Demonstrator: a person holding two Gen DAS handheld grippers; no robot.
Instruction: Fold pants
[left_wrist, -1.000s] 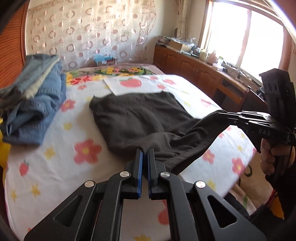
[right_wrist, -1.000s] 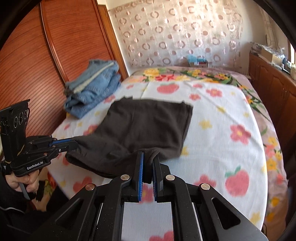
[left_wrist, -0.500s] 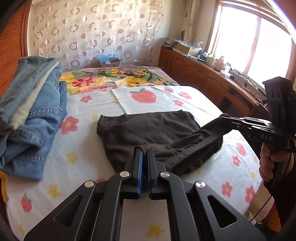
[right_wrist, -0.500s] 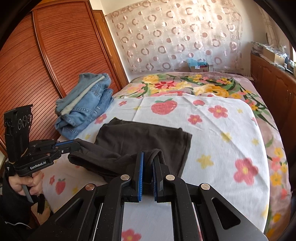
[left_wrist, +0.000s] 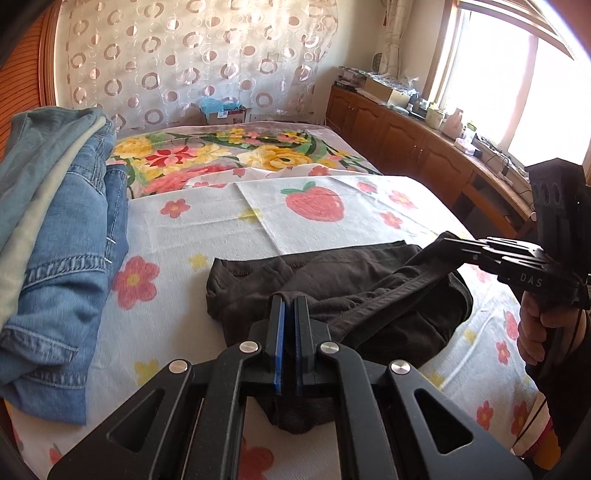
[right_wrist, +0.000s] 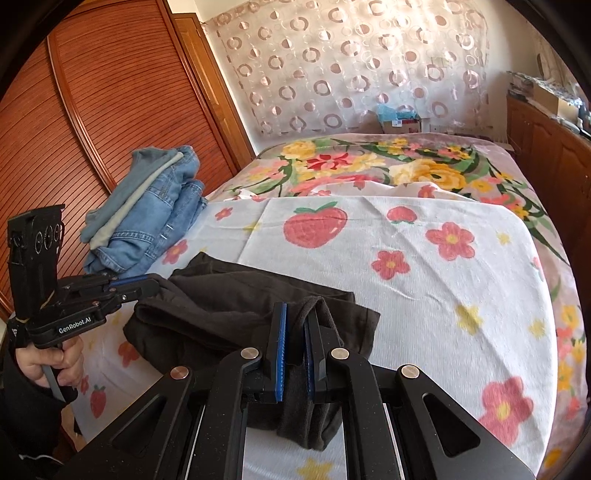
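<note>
Partly hidden pants (left_wrist: 332, 280) — both grippers' jaws clamp bunched cloth, ends unseen.

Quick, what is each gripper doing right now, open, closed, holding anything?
Left gripper: jaws closed on an edge of the dark brown fabric pants.
Right gripper: jaws closed on another bunched edge of the same pants.

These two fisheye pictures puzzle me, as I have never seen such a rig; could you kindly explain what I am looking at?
A person holds a two-finger gripper in each hand, and each gripper carries a camera looking along its fingers. One picture comes from the left gripper, with the right gripper visible at its side; the other comes from the right one. On the bed lie dark pants, partly folded, and a stack of jeans beside them. Both grippers are shut on the pants' near edge.
</note>
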